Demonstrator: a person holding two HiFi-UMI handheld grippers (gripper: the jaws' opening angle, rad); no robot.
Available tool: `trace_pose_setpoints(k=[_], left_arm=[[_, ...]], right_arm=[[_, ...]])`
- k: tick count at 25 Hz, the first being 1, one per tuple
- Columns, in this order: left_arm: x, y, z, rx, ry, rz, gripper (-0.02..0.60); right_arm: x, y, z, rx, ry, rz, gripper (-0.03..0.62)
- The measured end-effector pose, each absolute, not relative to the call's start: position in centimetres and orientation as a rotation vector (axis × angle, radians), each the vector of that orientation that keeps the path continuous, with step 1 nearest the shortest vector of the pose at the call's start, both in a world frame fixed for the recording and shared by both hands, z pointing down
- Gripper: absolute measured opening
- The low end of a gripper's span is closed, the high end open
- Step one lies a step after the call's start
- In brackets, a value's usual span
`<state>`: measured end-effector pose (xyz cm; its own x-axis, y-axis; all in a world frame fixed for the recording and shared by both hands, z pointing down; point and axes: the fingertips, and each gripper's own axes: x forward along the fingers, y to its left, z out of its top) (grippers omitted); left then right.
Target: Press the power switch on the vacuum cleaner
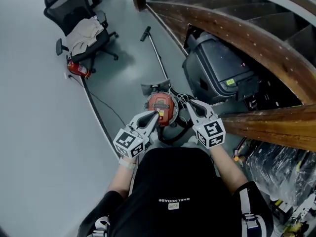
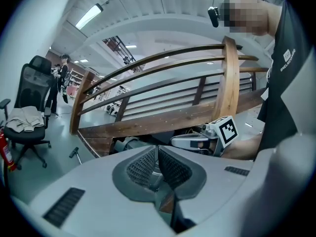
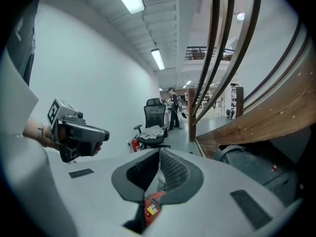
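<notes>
The vacuum cleaner [image 1: 161, 106] stands on the floor right in front of me, a round body with a red top. Its black hose [image 1: 174, 132] curls at its near side. My left gripper [image 1: 156, 115] is shut, with its tip at the red top's near left edge; whether it touches is unclear. My right gripper [image 1: 188, 103] is also shut and hangs just right of the vacuum. In the right gripper view [image 3: 159, 152], a piece of the red vacuum top [image 3: 152, 206] shows below the closed pads. The left gripper view [image 2: 157, 149] shows its pads meeting with nothing between them.
The vacuum's wand [image 1: 155, 51] lies on the grey floor beyond it. A black office chair [image 1: 81, 26] with cloth and a red fire extinguisher [image 1: 78, 69] stand far left. A black machine [image 1: 217, 68] sits under the wooden stair rail [image 1: 237, 38] to the right.
</notes>
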<state>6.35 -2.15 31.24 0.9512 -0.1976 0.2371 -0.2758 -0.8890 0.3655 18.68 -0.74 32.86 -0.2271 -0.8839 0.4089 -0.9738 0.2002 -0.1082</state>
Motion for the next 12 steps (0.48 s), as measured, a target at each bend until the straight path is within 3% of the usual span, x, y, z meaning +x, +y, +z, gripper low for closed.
trace_pose_setpoints(k=[12], left_arm=[[14.4, 1.4, 27.8, 2.781, -0.191, 0.212, 0.017]], right_arm=[[28.6, 9.5, 26.5, 2.113, -2.171, 0.404, 0.028]])
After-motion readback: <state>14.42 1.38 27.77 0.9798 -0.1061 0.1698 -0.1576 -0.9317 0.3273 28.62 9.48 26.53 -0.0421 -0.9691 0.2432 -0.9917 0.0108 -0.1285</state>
